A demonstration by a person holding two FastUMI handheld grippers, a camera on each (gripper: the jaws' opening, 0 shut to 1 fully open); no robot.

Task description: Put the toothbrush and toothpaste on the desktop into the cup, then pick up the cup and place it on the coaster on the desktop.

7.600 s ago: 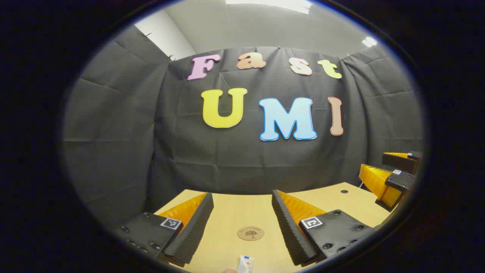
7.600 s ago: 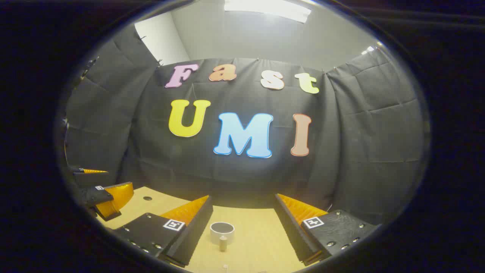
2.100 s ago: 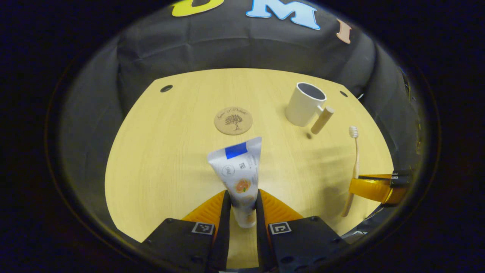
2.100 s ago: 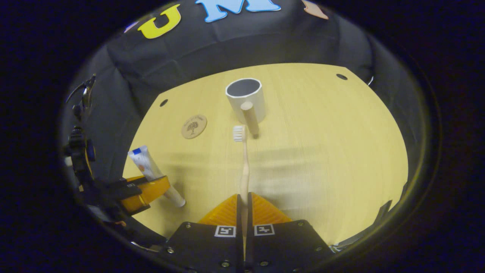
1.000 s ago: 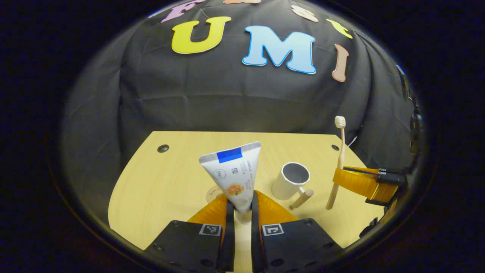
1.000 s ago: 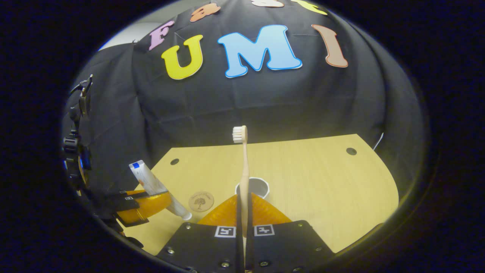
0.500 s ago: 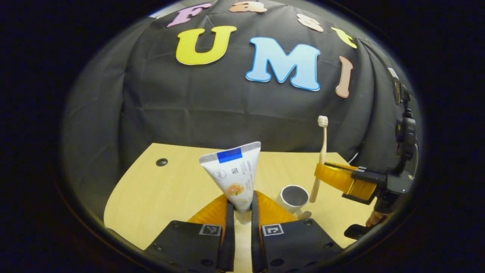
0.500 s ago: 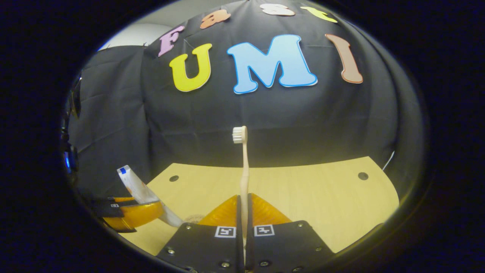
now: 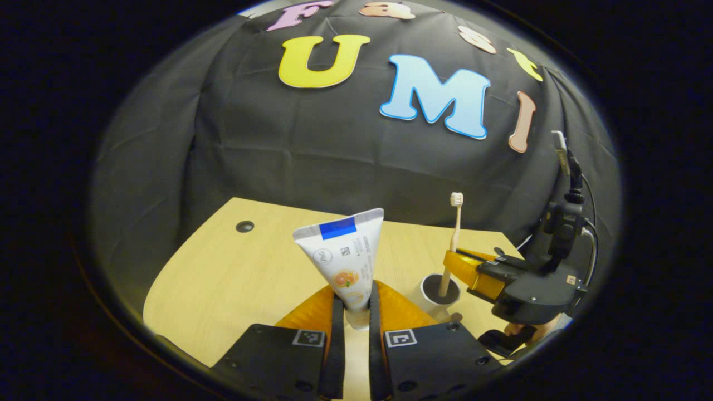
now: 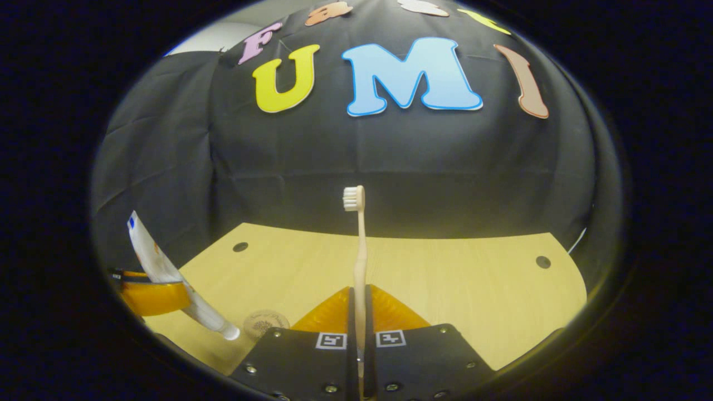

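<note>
Toothpaste tube (image 9: 343,256) stood upright, crimped end up, pinched near its cap between the fingers of the left gripper (image 9: 352,317), which were pressed in on both its sides. Off to the right of that tube in the left gripper view sat the white cup (image 9: 437,291) on the wooden desktop (image 9: 234,278), and the toothbrush (image 9: 450,239) had its handle end down inside the cup's mouth, bristles up! The right gripper (image 9: 465,262) hung just beside the cup, level with its rim, clamped on the brush's handle. In the right gripper view the same toothbrush (image 10: 360,250) rose straight up from between that gripper's (image 10: 360,317) fingers, squeezed tight on the handle. To the left of the brush there, the toothpaste tube (image 10: 167,278) leaned cap-down above the desktop (image 10: 473,289), and the round coaster (image 10: 266,322) lay flat just beside the cap, apart from the cup.
</note>
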